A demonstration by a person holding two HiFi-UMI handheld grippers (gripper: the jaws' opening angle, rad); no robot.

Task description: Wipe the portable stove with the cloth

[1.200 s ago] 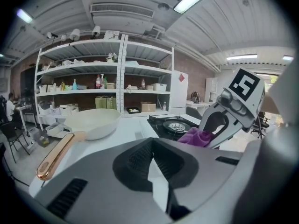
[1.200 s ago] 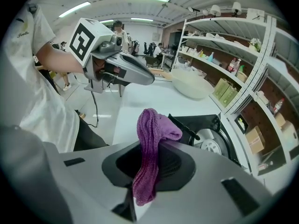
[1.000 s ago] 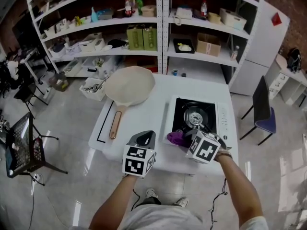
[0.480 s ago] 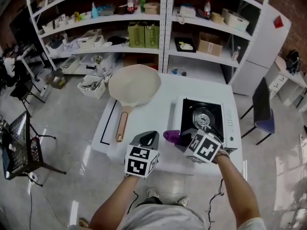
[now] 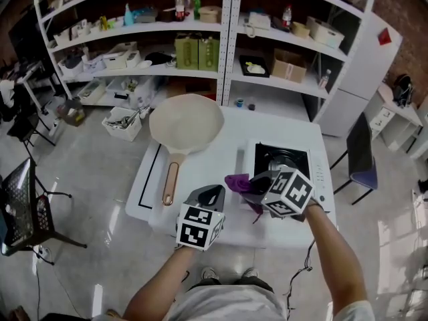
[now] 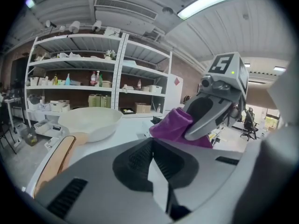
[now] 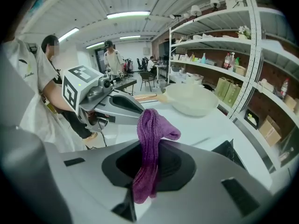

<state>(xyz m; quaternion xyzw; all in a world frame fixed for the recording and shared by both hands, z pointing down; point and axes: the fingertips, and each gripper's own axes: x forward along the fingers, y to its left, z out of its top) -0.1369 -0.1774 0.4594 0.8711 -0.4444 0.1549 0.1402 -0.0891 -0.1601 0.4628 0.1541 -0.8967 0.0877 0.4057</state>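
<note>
**Cloth lifted in the right gripper, stove waiting to be wiped**

At the left of the white table (image 5: 204,156), a big cream frying pan (image 5: 186,121) lies with its wooden handle toward the person. It is well apart from the work and looks parked out of the way.

The left gripper (image 5: 208,194) hovers over the table's near edge with its jaws pressed together on nothing. It seems to be idling, since the wipe needs only one tool.

Just to its right, the purple cloth (image 5: 237,181) is pinched in the closed jaws of the right gripper (image 5: 253,187). In the right gripper view, a fold of cloth stands up from the jaws and a tail droops below them. The cloth hangs clear of the tabletop, just beside the near-left corner of the portable stove (image 5: 314,169).

The stove sits at the table's right end with its black top and burner exposed. Holding the cloth up like this probably lets it hang free before it goes onto the stove.

A second ago the cloth was down at the stove's near-left edge. It has since been drawn left and raised, and the right gripper has turned with it. The left gripper has barely moved.
</note>
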